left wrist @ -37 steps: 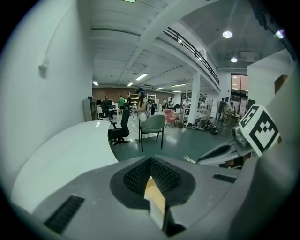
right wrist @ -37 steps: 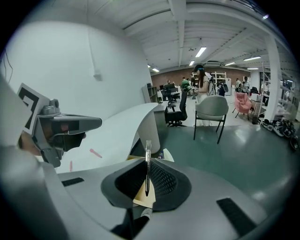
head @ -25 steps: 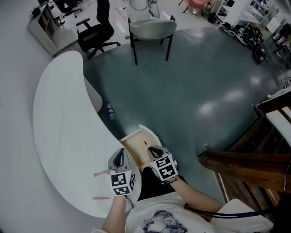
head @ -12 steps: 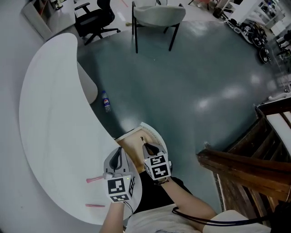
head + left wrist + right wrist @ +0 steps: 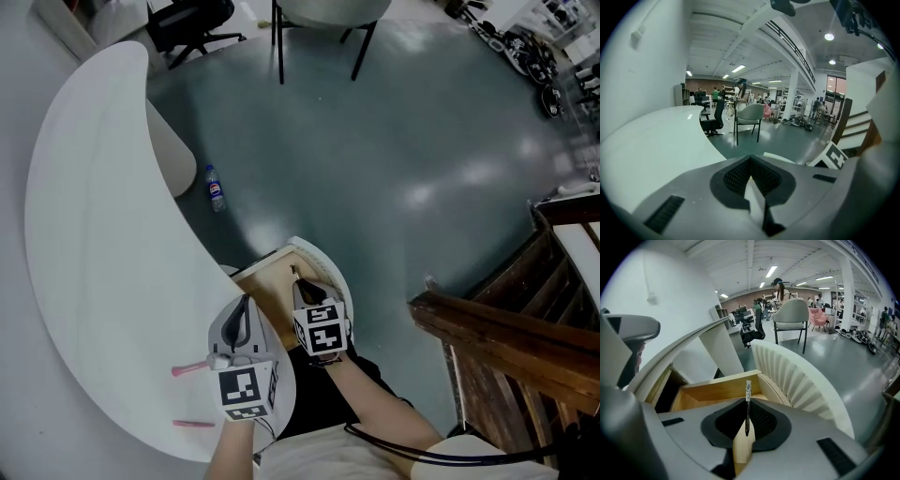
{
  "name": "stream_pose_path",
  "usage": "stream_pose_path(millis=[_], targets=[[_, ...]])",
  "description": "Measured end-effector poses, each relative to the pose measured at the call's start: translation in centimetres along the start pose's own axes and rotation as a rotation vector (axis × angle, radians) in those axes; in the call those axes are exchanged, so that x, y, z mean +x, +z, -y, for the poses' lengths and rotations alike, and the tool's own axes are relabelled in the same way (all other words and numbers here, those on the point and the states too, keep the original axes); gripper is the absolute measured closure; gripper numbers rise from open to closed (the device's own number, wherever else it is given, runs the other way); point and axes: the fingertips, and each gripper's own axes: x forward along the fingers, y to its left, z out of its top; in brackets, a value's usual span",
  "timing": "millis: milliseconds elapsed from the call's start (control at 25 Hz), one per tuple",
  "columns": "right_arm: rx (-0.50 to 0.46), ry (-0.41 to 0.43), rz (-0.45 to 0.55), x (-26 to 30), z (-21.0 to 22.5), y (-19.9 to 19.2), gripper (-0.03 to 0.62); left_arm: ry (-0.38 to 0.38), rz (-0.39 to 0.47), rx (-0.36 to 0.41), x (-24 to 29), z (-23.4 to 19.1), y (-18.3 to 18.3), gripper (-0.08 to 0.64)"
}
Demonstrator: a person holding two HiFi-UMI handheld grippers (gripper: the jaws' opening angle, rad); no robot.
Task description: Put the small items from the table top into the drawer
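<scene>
A thin dark pen (image 5: 748,394) with a silvery end stands upright at centre frame, pinched in the right gripper (image 5: 746,426), above the open drawer (image 5: 712,391) of pale wood with a ribbed white front; at the head view's lower left, a pink stick (image 5: 192,424) and a pink, white-tipped item (image 5: 190,368) lie on the white table top (image 5: 103,244).

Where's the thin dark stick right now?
In the right gripper view, the thin dark stick is pinched between the fingers of the right gripper, over the open wooden drawer, with the ribbed white drawer front at its right.
</scene>
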Motion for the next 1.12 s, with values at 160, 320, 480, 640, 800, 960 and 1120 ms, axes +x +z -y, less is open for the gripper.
stream_pose_path(millis=[160, 320, 480, 640, 800, 960, 1120], targets=[[0.036, -0.011, -0.018, 1.3, 0.3, -0.4, 0.548, 0.01, -0.005, 0.03, 0.2, 0.0, -0.1, 0.537], [0.061, -0.012, -0.034, 2.4, 0.2, -0.8, 0.548, 0.01, -0.008, 0.043, 0.4, 0.1, 0.0, 0.537], [0.096, -0.042, -0.056, 3.6, 0.8, -1.1, 0.548, -0.007, -0.011, 0.054, 0.5, 0.3, 0.0, 0.537], [0.106, -0.084, -0.1, 5.0, 1.4, -1.8, 0.548, -0.017, -0.019, 0.063, 0.5, 0.5, -0.2, 0.537], [0.082, -0.108, -0.124, 6.1, 1.5, -2.2, 0.548, -0.021, -0.033, 0.081, 0.7, 0.5, -0.4, 0.537], [0.069, -0.113, -0.125, 7.1, 1.5, -2.7, 0.549, -0.017, -0.035, 0.077, 0.7, 0.4, -0.4, 0.537], [0.084, -0.123, -0.108, 8.3, 2.1, -2.7, 0.548, -0.018, -0.04, 0.087, 0.9, 0.4, -0.4, 0.537]])
